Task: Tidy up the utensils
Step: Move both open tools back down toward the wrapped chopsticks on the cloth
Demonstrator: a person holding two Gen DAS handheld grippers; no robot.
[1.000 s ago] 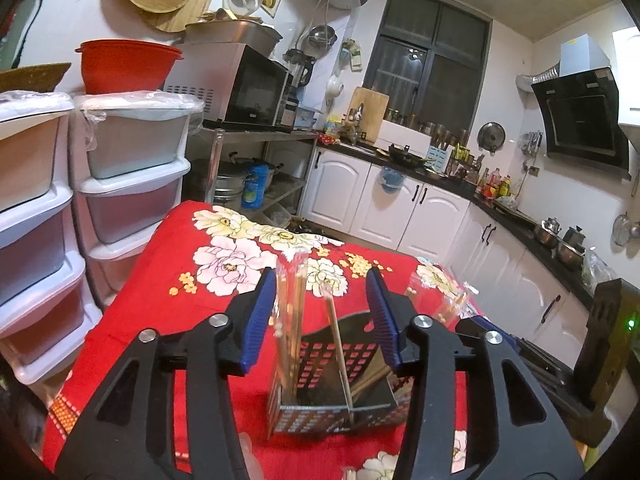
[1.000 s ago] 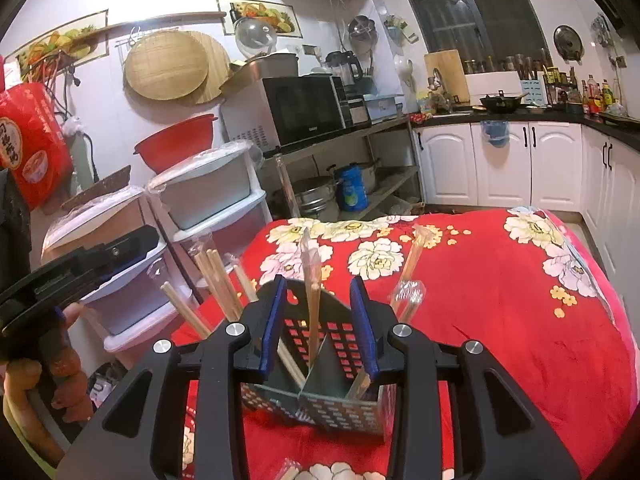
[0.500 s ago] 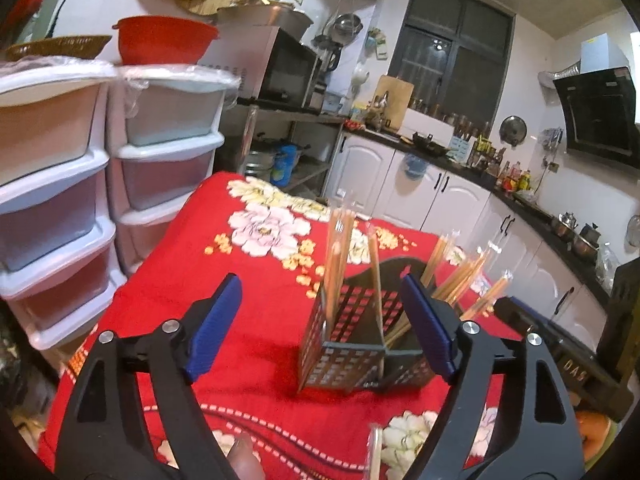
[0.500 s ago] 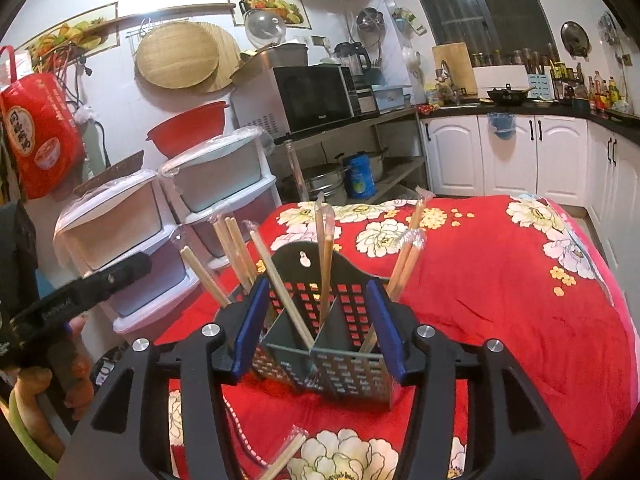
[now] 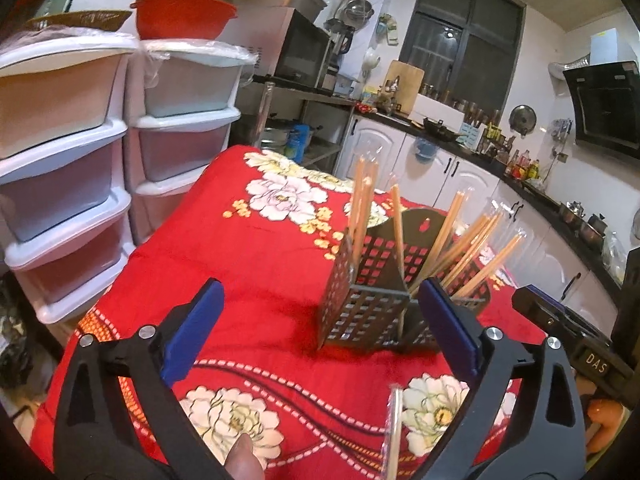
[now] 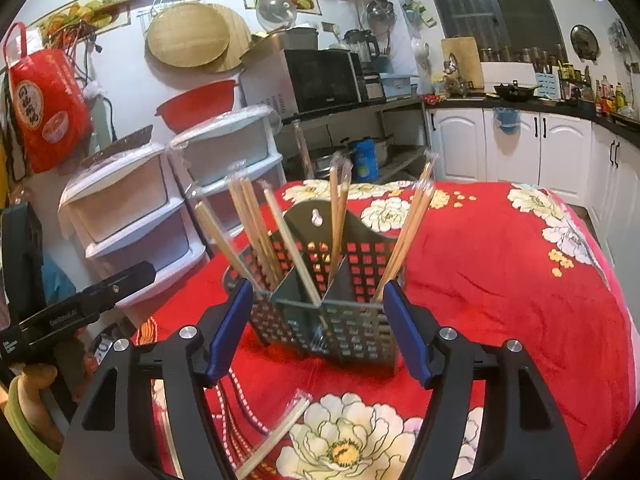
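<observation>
Nearest, the left hand-held gripper [image 5: 320,328] has just been opening and its blue pads stand wide apart with nothing between them; the right hand-held gripper [image 6: 316,328] has also been opening, its pads apart and gripping nothing, the holder showing beyond them. A wrapped pair of chopsticks [image 6: 276,436] lies loose on the red flowered cloth [image 6: 500,280] of the surface, just before the grippers. Behind it stands the dark perforated holder [image 6: 320,312], its compartments holding more wrapped chopsticks [image 6: 256,224] that lean outward. "DAS" can be read on the other gripper's body [image 5: 596,360]. Farther off are white plastic drawers [image 5: 72,184], a red basin [image 5: 184,16], a microwave [image 6: 320,78], and a red bag [image 6: 44,108] with printed characters.
</observation>
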